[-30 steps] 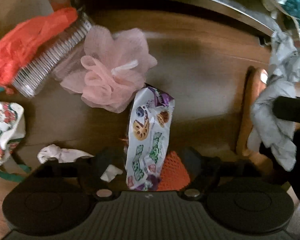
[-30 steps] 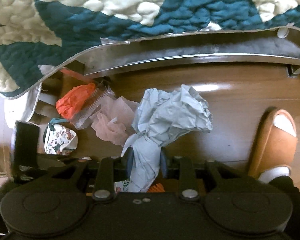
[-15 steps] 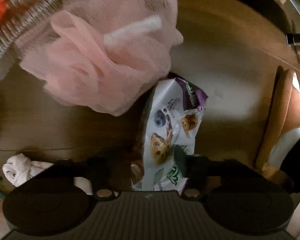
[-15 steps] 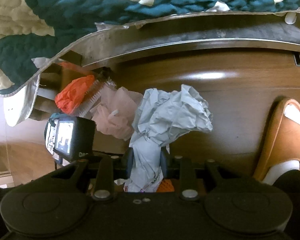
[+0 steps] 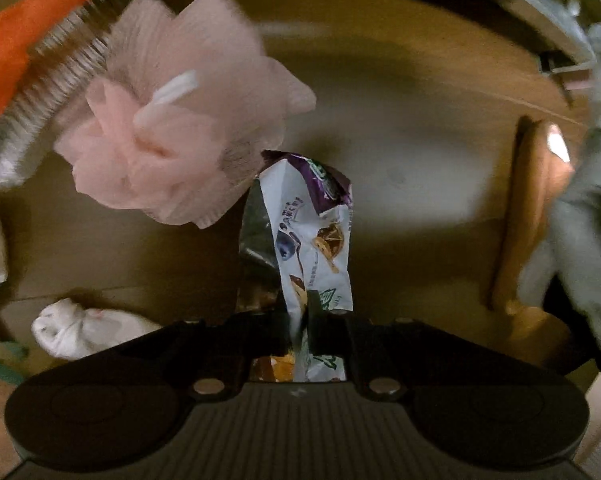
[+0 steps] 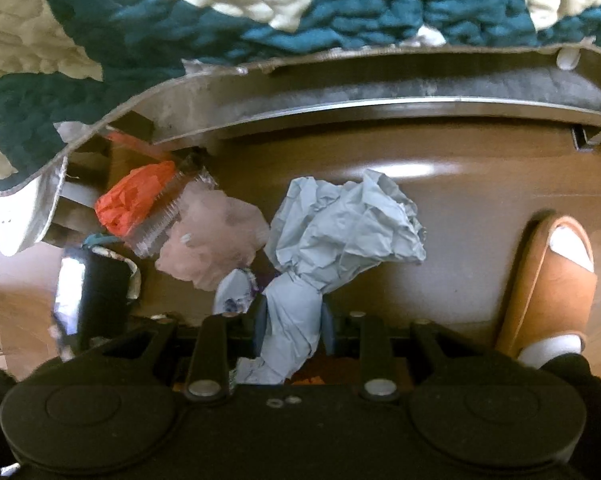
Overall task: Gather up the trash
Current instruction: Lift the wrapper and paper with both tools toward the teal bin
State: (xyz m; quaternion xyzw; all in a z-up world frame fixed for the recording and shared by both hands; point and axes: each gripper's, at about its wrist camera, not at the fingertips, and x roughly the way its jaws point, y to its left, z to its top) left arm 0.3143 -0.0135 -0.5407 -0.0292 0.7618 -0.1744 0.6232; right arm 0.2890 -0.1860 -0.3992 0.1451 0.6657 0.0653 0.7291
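Left wrist view, left to right: an orange plastic bag [image 5: 28, 52] lies at the upper left edge against a clear ribbed container [image 5: 56, 92]. A crumpled white tissue [image 5: 80, 332] sits on the wooden floor [image 5: 412, 128] at lower left, just beside the gripper body. A pink mesh bath pouf [image 5: 180, 120] occupies the upper centre, its lower edge overlapping the top of the snack wrapper [image 5: 312, 232]. The left gripper [image 5: 300, 320] has its jaws closed narrowly on the lower part of the wrapper, which stands upright from the fingers. A tan slipper [image 5: 528, 208] lies to the right. Grey paper shows blurred at the far right edge.

Right wrist view, left to right: the left gripper appears as a dark body at lower left. The orange bag [image 6: 134, 196], the ribbed container [image 6: 160, 220] and the pouf [image 6: 212, 240] lie in a cluster near the bed frame [image 6: 380, 92], under a teal and cream quilt [image 6: 220, 20]. The right gripper [image 6: 292, 328] has its jaws clamped on the twisted neck of a crumpled grey-blue paper [image 6: 348, 224], which fans out above the fingers. The slipper [image 6: 556, 280] is at the far right, well apart from the paper.
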